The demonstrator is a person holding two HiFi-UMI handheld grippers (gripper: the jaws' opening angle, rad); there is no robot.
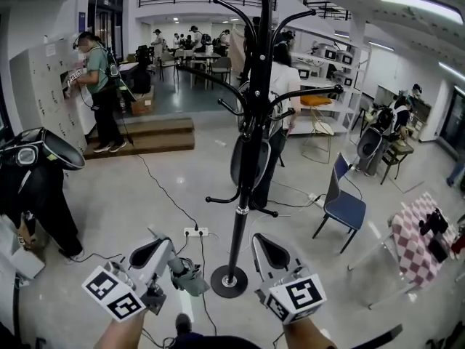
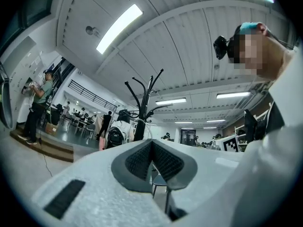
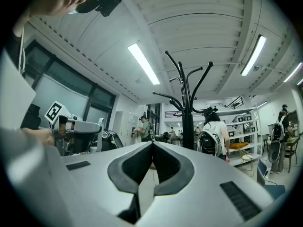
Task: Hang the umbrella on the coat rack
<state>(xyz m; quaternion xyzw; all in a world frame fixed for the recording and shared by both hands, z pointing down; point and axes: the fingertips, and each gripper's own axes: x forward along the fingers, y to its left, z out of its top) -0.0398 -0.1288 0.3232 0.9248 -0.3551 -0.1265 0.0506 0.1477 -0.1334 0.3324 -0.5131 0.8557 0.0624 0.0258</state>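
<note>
Jaws pressed together on nothing for both: I see the left gripper (image 1: 161, 246) and right gripper (image 1: 263, 241) flanking the coat rack (image 1: 238, 231), which stands just ahead between them; the umbrella I cannot pick out.

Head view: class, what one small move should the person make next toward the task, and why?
Probably look around for the umbrella and open one gripper ready for it. The left gripper and the right gripper both have their fingers together with nothing between them. The coat rack stands just ahead, and I can make out no umbrella in any view.
</note>
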